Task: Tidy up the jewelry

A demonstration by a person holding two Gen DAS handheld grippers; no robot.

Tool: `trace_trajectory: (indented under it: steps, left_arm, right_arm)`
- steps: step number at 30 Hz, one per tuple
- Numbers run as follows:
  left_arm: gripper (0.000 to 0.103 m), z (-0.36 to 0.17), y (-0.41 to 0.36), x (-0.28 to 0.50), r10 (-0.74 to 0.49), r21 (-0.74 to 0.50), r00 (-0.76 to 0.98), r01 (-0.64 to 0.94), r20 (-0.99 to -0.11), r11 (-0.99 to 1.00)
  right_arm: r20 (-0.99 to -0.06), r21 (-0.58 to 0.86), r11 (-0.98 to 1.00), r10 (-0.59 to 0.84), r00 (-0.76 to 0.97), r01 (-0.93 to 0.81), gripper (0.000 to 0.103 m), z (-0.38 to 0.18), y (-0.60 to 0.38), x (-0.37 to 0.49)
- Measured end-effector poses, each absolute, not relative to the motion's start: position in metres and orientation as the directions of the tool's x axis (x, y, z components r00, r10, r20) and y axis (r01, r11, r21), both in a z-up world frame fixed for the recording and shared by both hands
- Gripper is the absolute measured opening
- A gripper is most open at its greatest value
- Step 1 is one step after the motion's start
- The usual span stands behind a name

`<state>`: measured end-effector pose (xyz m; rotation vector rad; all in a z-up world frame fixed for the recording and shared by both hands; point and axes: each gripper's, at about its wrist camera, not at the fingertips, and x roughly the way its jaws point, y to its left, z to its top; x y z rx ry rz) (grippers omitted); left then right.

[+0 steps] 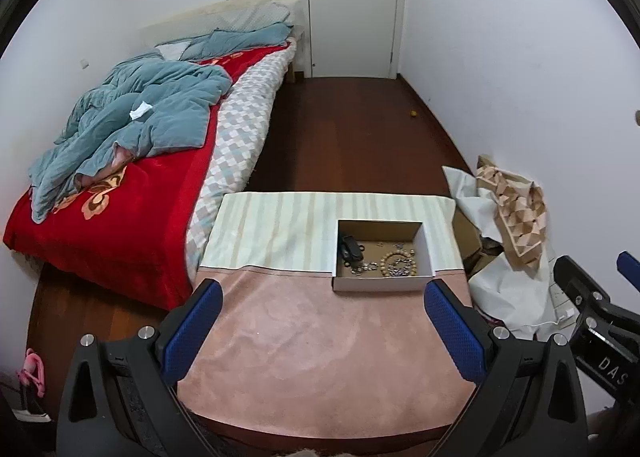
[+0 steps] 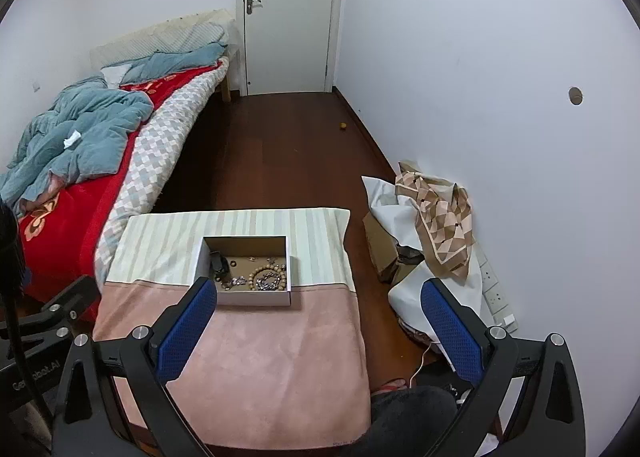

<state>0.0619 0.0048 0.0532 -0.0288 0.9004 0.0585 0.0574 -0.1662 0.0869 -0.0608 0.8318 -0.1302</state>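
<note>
Your jewelry sits in an open cardboard box on the bench, placed where the striped cloth meets the pink cloth. Inside the box: a wooden bead bracelet toward the near right, a silvery chain tangle at the near middle, a black item at the left wall, small pieces near the far wall, too small to tell apart.

Your left gripper is released, jaws spread wide, nothing between them, hanging over the pink cloth just short of the box. The box's near wall lies between the two blue pads in that view.

Your right gripper is also released, jaws wide and empty. In its view the left pad overlaps the box's near left corner; whether it touches, you cannot tell. The right pad hangs past the bench edge over the floor.

Left of the bench: a bed with a red blanket and a rumpled blue quilt. Right of it, against the wall: crumpled white wrapping and a patterned cloth. A closed white door at the far end.
</note>
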Motion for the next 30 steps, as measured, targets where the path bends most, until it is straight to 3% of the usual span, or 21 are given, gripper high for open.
trace_trajectory:
  steps: [30]
  left_arm:
    - [0.103,0.018,-0.005,0.110,0.056,0.021,0.538,-0.070,-0.841,0.997]
  right_arm:
    - [-0.815,-0.107,0.988,-0.151,0.560,0.111,0.103,0.035,-0.183,0.111]
